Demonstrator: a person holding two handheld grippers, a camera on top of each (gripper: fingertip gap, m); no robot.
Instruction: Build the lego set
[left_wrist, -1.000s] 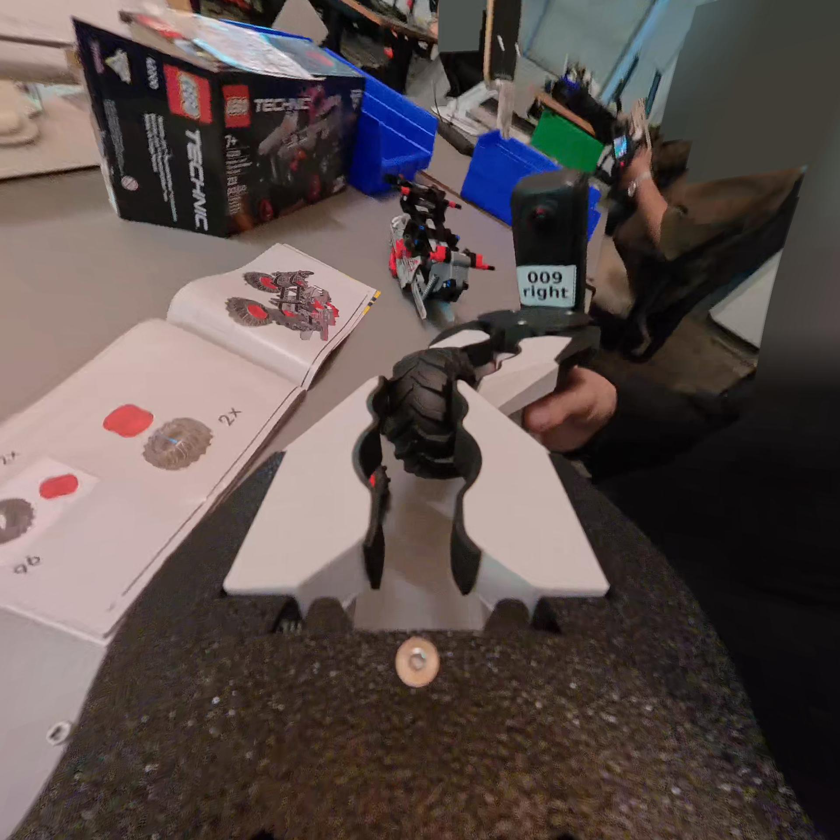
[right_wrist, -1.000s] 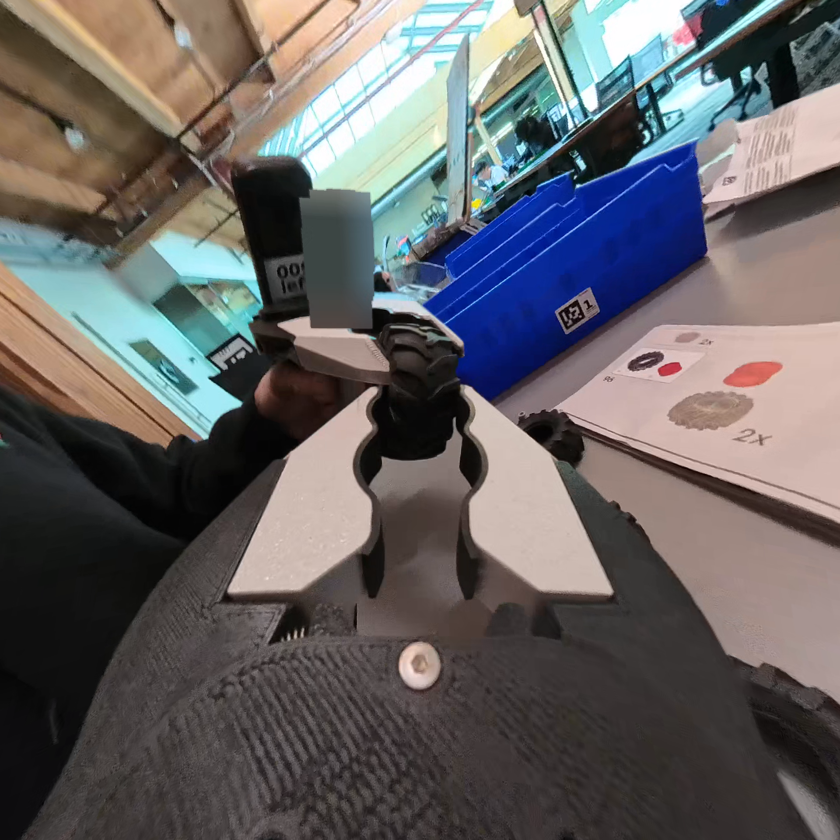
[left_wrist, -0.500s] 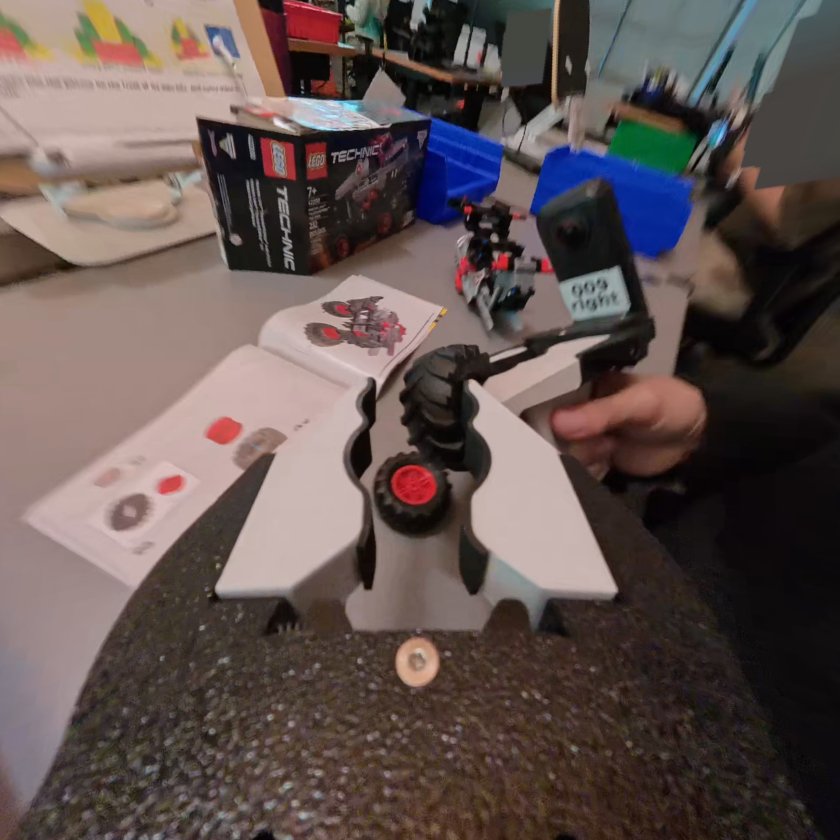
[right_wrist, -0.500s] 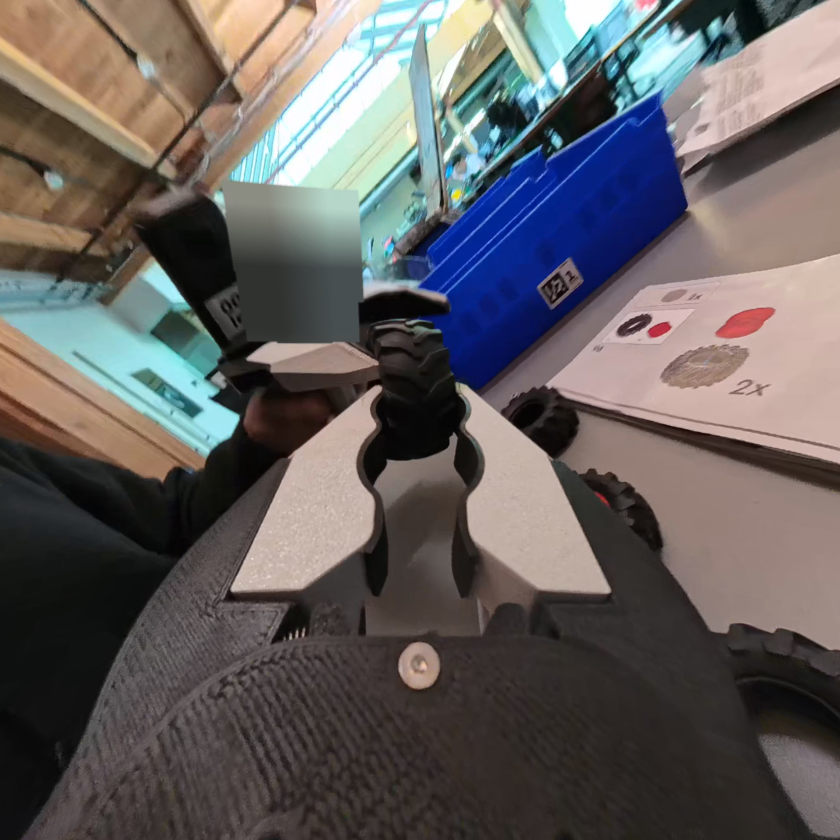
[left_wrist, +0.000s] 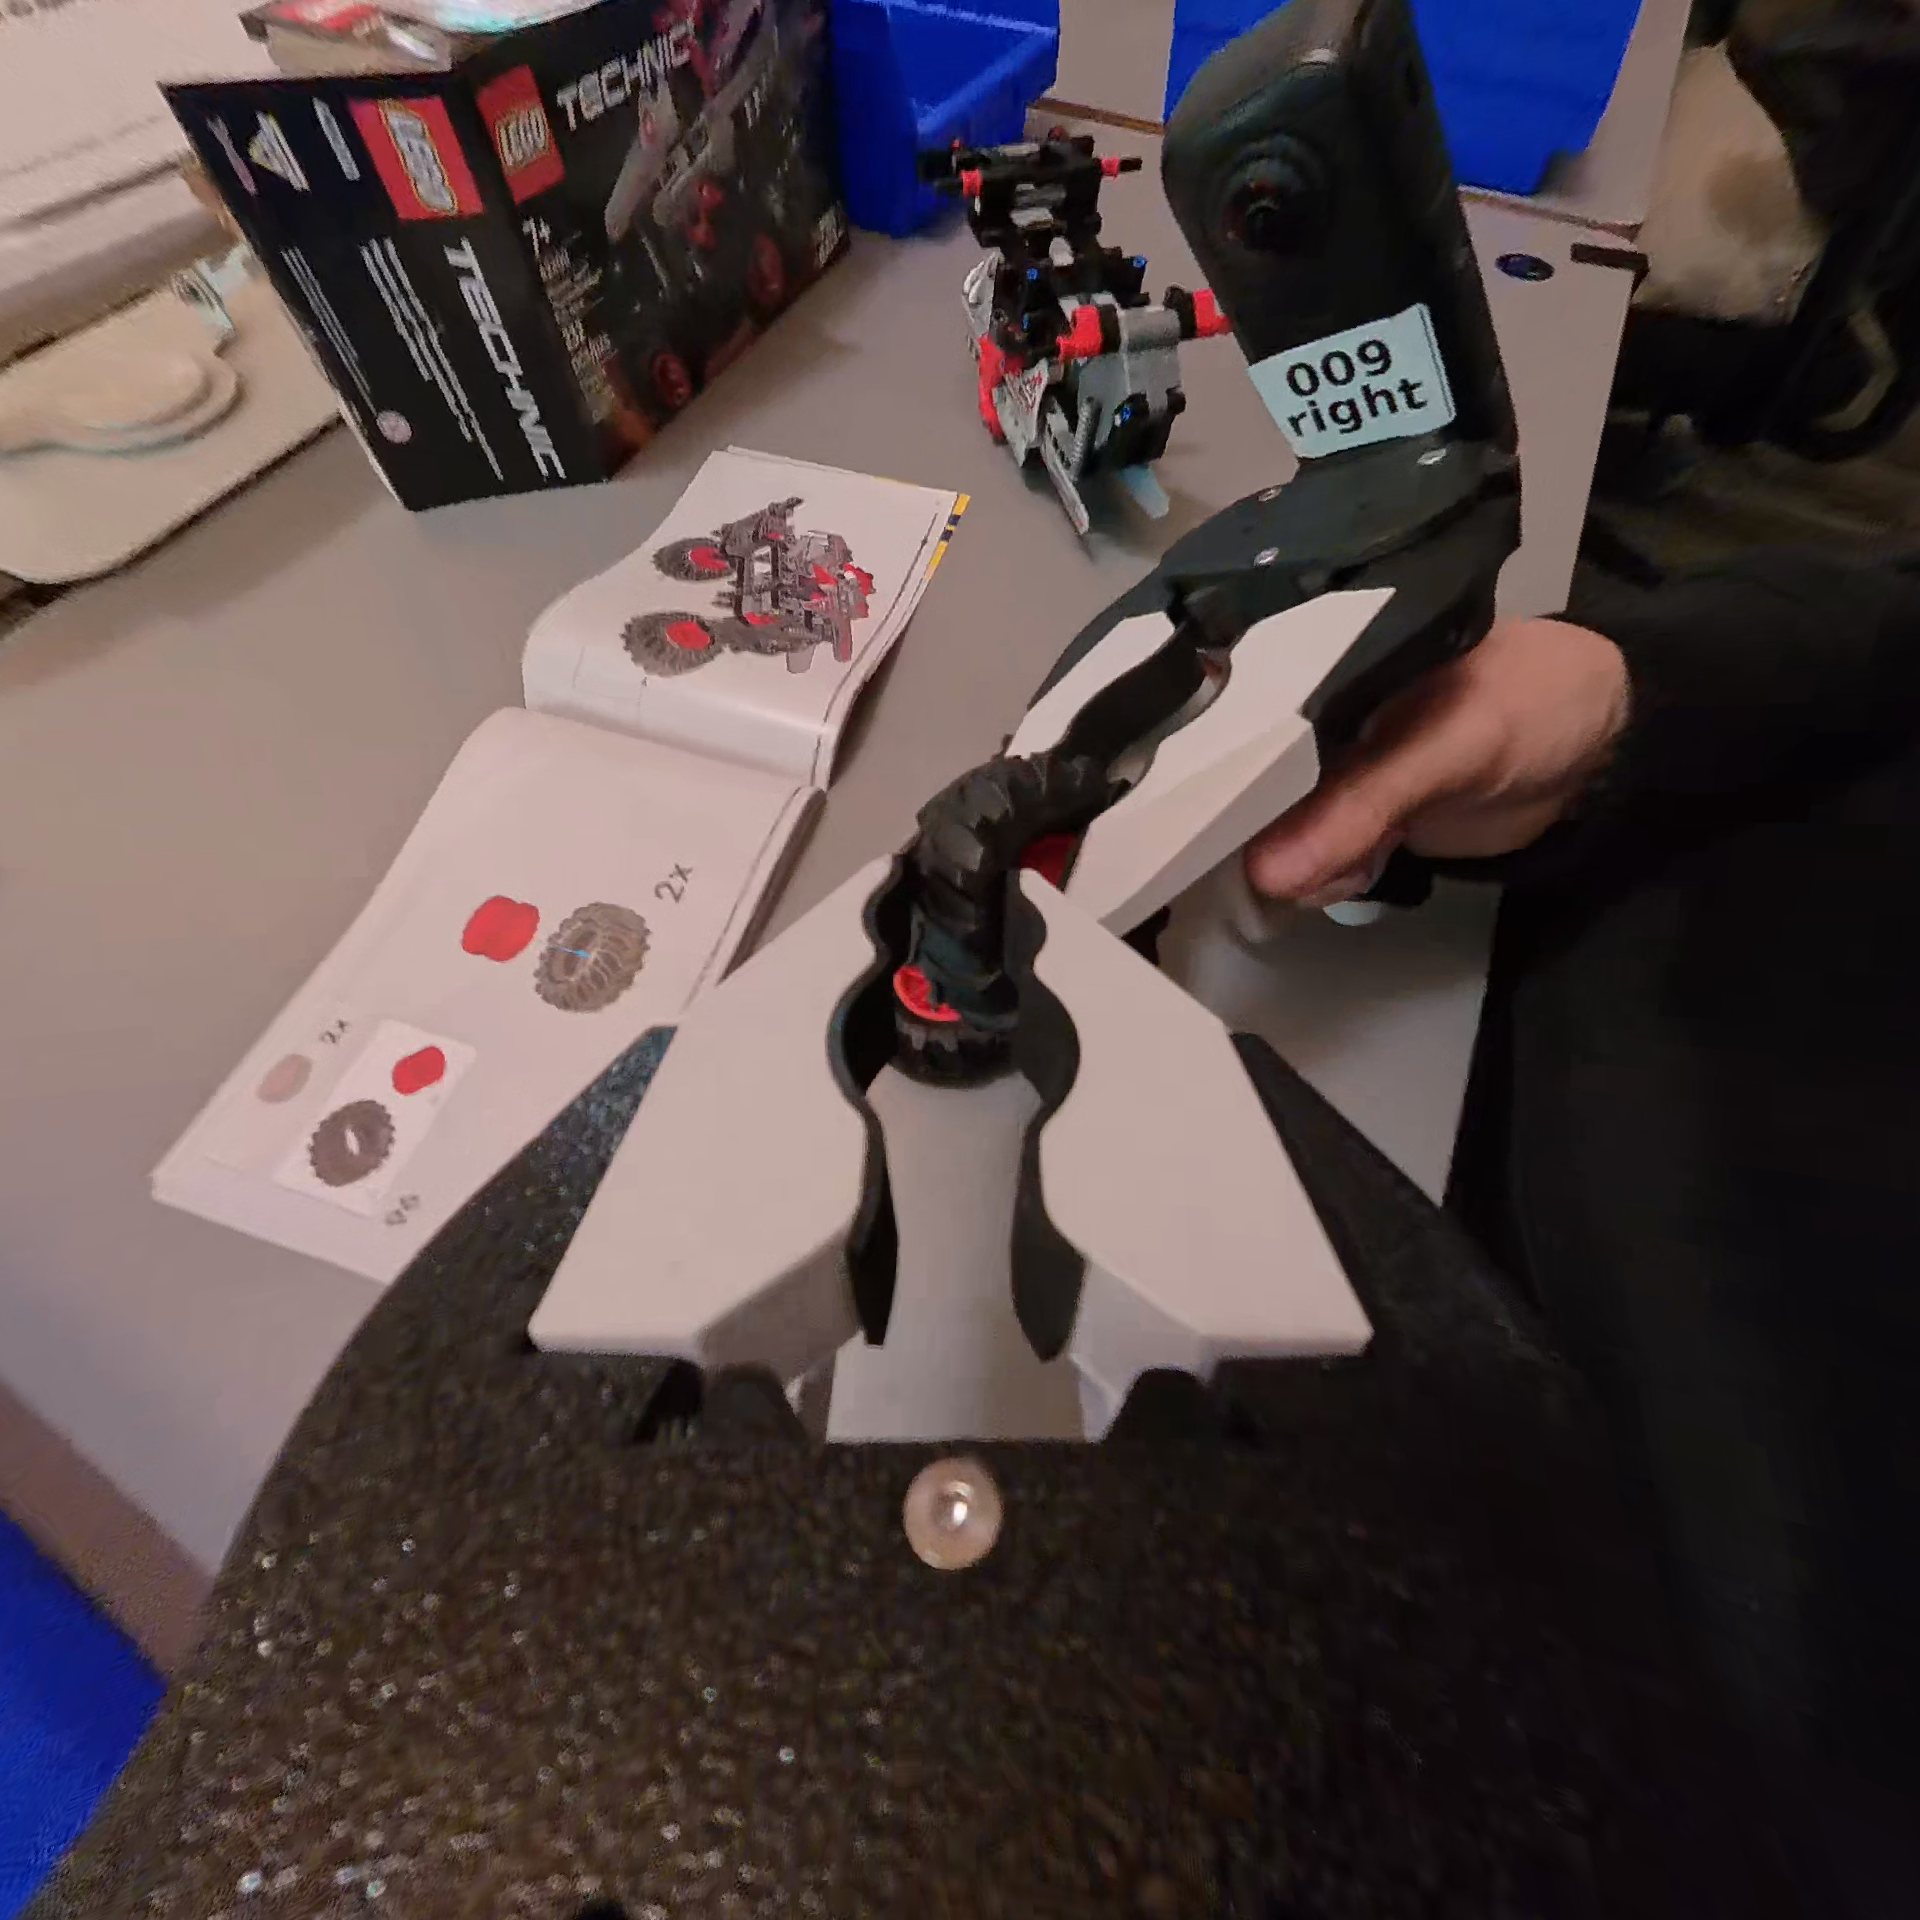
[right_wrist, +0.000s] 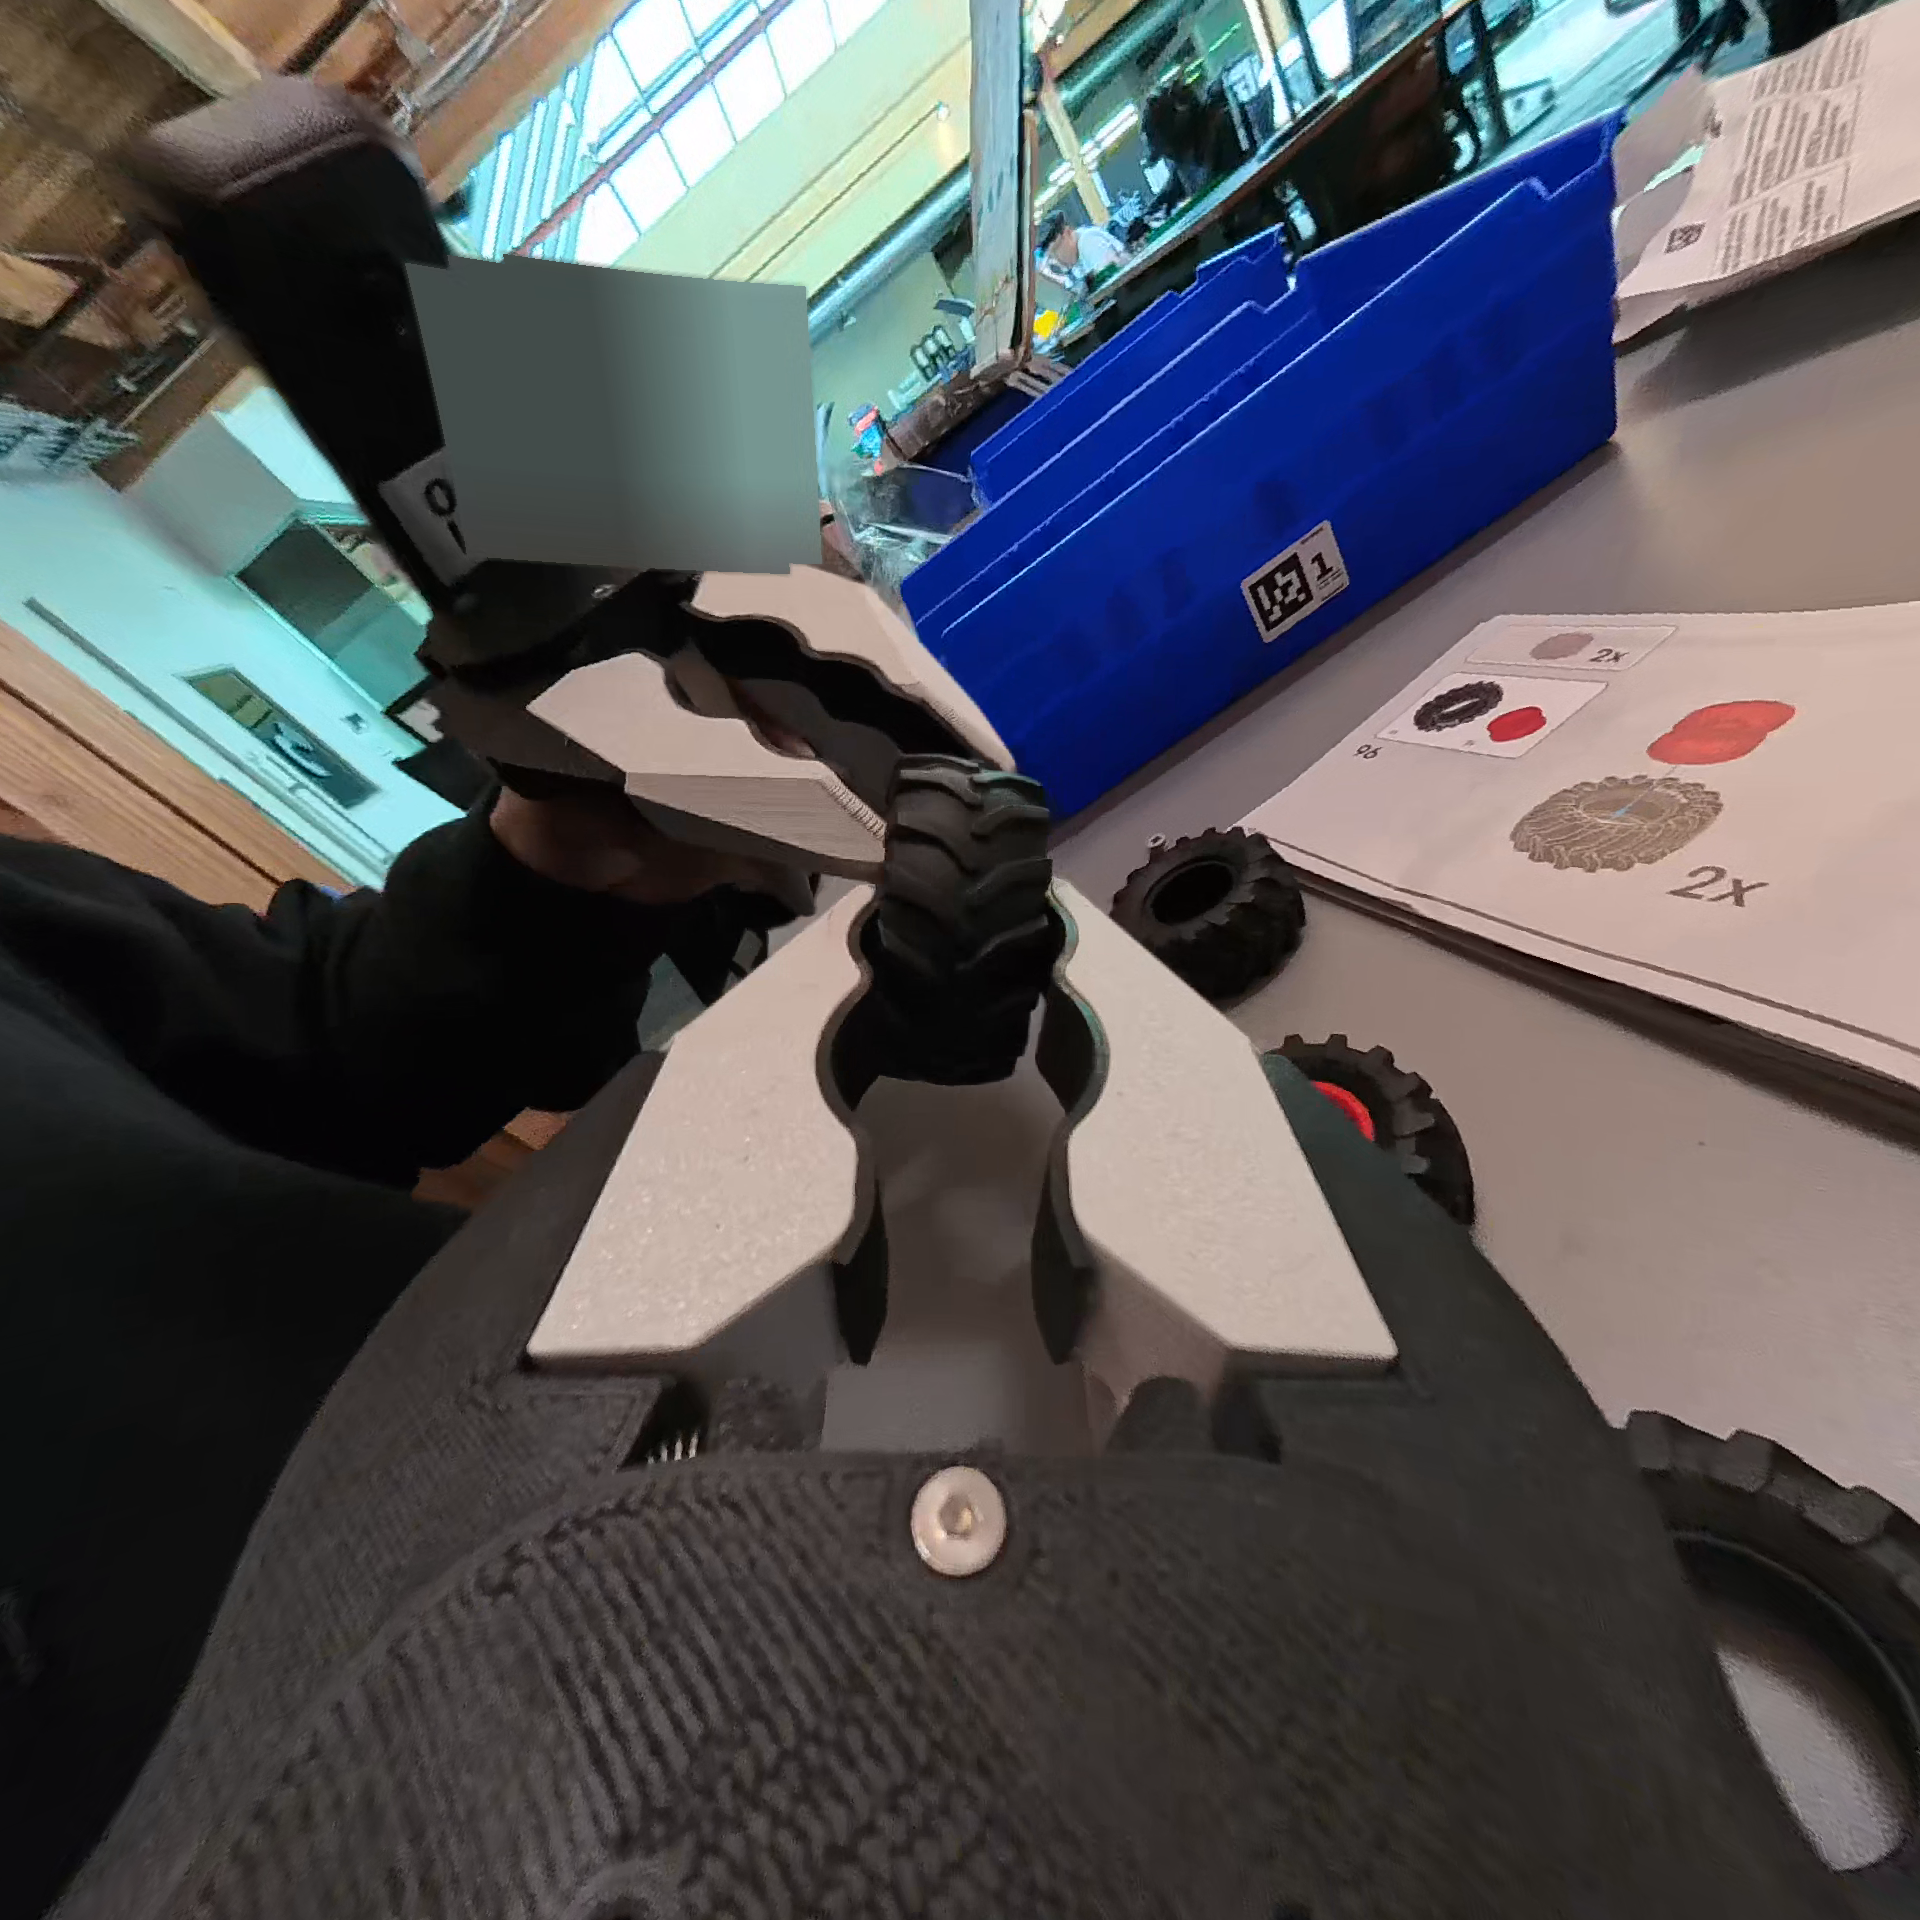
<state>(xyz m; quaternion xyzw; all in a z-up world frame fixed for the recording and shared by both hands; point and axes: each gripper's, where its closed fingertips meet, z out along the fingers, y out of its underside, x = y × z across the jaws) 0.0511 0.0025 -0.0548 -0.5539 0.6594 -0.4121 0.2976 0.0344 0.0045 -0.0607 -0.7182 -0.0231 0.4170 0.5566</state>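
Note:
A black knobbly tyre (right_wrist: 966, 914) is clamped edge-on in my right gripper (right_wrist: 961, 935), held above the grey table (right_wrist: 1714, 1195). In the left wrist view the same tyre (left_wrist: 982, 831) sits between the tips of my left gripper (left_wrist: 956, 909), with a bit of red showing inside it. My right gripper (left_wrist: 1049, 821) reaches in from the right there. My left gripper (right_wrist: 914, 800) comes in from the left and meets the tyre's side. The partly built red, black and grey model (left_wrist: 1081, 343) stands on the table farther back.
The open instruction booklet (left_wrist: 582, 935) lies left of the grippers, and the black set box (left_wrist: 499, 270) stands behind it. A small bare tyre (right_wrist: 1210, 914), a wheel with a red hub (right_wrist: 1371, 1112) and a large tyre (right_wrist: 1787, 1610) lie on the table. Blue bins (right_wrist: 1299, 499) stand at the back. My left and right fingertips are right by each other.
Both grippers have tilted down and moved closer to the table with the tyre between them. The left gripper's jaws look narrower on the tyre than a second ago.

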